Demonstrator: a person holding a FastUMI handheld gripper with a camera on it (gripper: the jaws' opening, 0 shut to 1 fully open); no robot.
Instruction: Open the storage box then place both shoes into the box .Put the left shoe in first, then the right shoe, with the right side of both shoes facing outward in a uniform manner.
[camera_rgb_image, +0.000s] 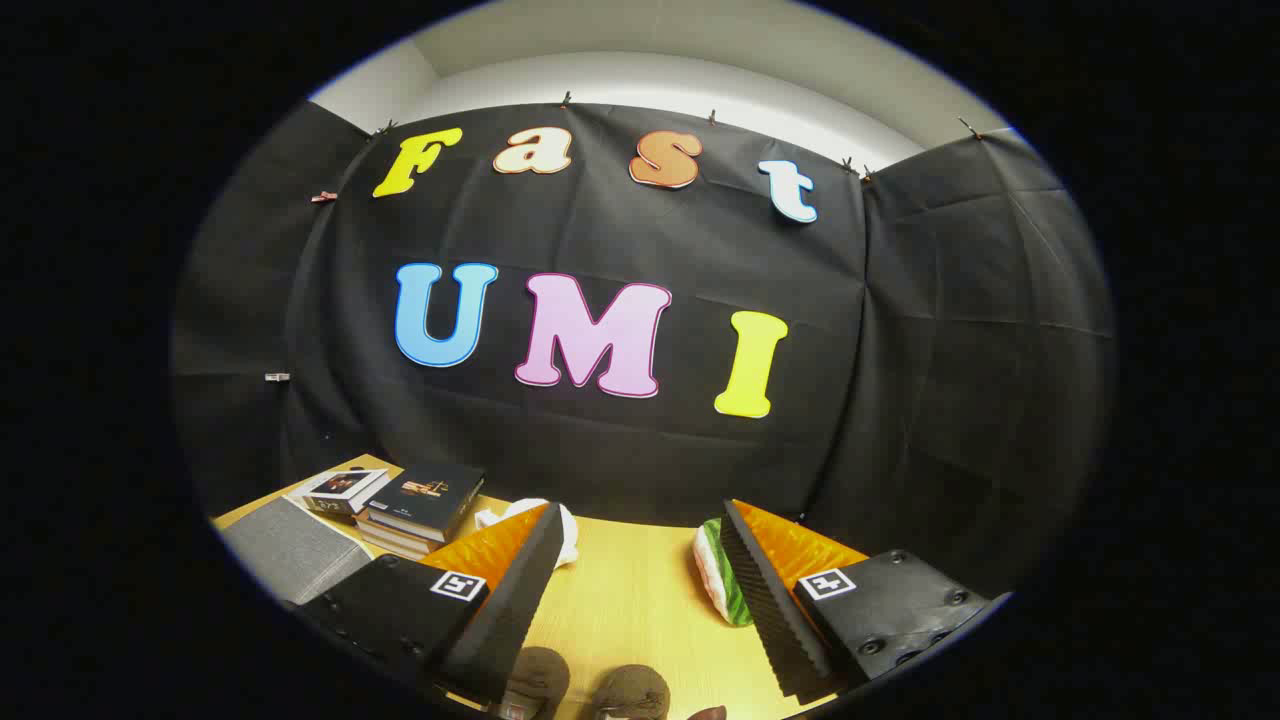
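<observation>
1. Your gripper (640, 590) has its fingers spread wide and holds nothing, ready for an approach.
2. Two brown shoes (585, 690) lie below, between the fingers, cut off.
3. A green-white object (722, 585) is half hidden behind one finger.
4. The grey storage box (290, 555) sits beside stacked books (415, 505); I cannot tell whether its lid is shut.

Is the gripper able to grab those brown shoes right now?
Probably yes. The gripper has its jaws wide open, and the two brown shoes sit low between them on the bare wooden table, nothing covering them. It looks aimed above them, so it would likely need to tip down first.
</observation>
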